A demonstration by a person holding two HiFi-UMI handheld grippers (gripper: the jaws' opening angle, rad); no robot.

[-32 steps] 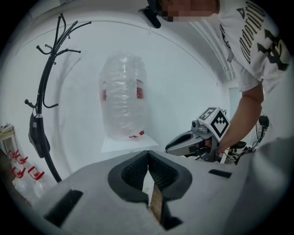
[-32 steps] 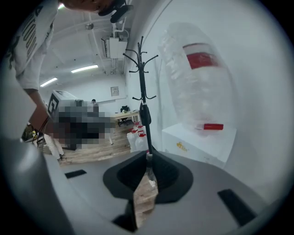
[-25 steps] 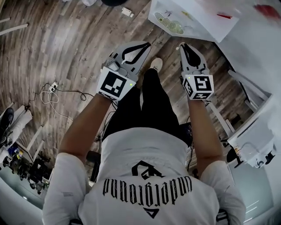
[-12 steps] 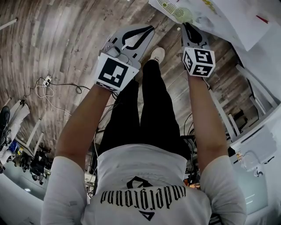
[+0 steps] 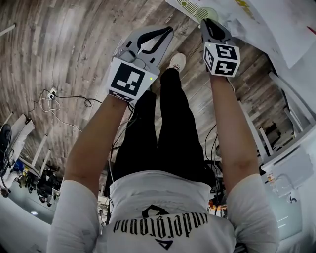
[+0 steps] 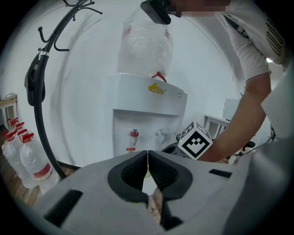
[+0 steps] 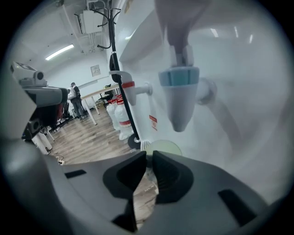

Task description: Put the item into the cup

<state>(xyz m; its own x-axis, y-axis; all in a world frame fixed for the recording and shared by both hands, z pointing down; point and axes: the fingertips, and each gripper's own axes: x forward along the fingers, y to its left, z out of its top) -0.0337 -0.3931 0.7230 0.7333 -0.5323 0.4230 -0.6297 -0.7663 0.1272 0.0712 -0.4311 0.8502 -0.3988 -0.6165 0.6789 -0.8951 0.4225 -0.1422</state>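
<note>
Right tongs [image 7: 149, 156] moved in to cup [image 7: 164, 147] on dispenser tray [image 5: 189, 6] edge: jaws slit apart, contents unclear. Left tongs [image 6: 147, 151] alongside, jaws together, empty. Drop likely next.

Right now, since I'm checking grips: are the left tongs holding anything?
No, the left tongs are shut tip to tip with nothing between them.

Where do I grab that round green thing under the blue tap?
Pinch the round green thing by its sides, just under the rim, coming in level from the front. The blue tap hangs above it and the dispenser's wall curves behind, so the front looks like the open way in.
</note>
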